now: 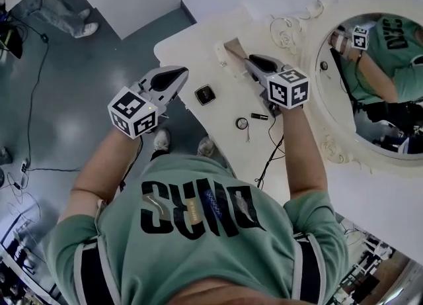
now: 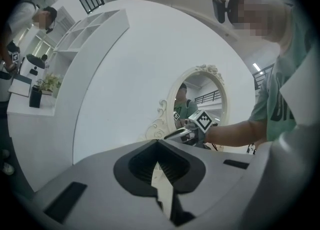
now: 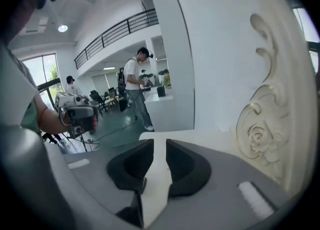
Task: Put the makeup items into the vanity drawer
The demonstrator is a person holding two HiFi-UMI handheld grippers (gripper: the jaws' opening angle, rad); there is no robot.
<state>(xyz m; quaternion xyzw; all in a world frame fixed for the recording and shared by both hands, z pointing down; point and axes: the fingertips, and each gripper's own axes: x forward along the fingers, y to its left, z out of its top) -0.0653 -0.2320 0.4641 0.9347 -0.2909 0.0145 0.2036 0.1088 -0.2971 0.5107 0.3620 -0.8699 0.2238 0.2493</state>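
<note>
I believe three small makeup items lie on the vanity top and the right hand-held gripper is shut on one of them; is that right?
Not quite. The square compact, the round pot and the small dark tube do lie on the vanity top, but the right hand-held gripper holds none of them: the right gripper view shows its jaws apart with nothing between.

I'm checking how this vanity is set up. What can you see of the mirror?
The mirror is an oval glass in a cream-white frame that looks carved or moulded, with scrolls and a rose. It stands upright against the white wall at the back of the vanity top and seems to rest on it. The glass looks clean and whole, and it reflects the person in a green shirt.
</note>
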